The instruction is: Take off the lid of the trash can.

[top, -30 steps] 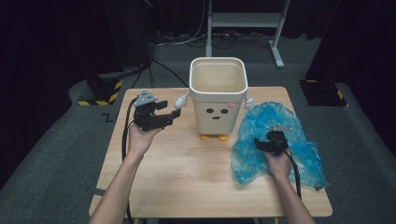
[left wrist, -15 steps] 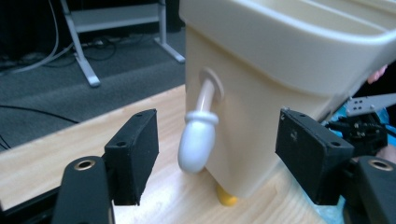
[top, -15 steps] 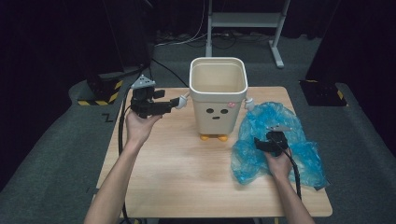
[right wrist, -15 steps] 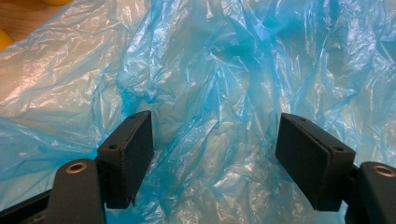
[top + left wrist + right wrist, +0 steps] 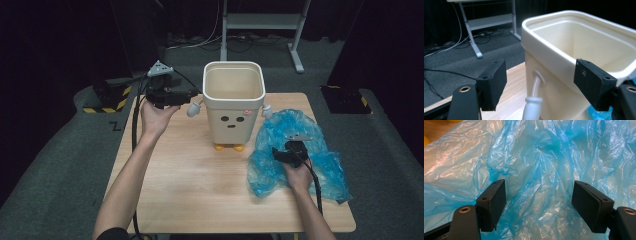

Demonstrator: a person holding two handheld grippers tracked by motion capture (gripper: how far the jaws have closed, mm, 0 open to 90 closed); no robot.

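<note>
A cream bin [image 5: 233,107] with a drawn face, small arms and yellow feet stands upright at the table's far middle. My left gripper [image 5: 193,94] is raised beside the bin's upper left, pointing at its rim. Its jaws have just been opening and stand open; in the left gripper view [image 5: 540,82] the rim [image 5: 564,47] and the bin's little arm [image 5: 533,101] lie ahead, with nothing pinched. A crumpled blue plastic bag [image 5: 300,150] lies at the right. My right gripper [image 5: 278,154] rests low over it, open, its pads [image 5: 495,202] apart above the bag [image 5: 536,157].
The wooden table [image 5: 200,190] has bare room in front of the bin. Beyond it, on the dark floor, stand a metal stand [image 5: 260,22], cables and a yellow-black striped block [image 5: 107,100]. Each gripper trails a black cable along the forearm.
My left gripper has risen and moved away from the person, from the bin's side arm up to rim height. The right gripper and the bag have not moved.
</note>
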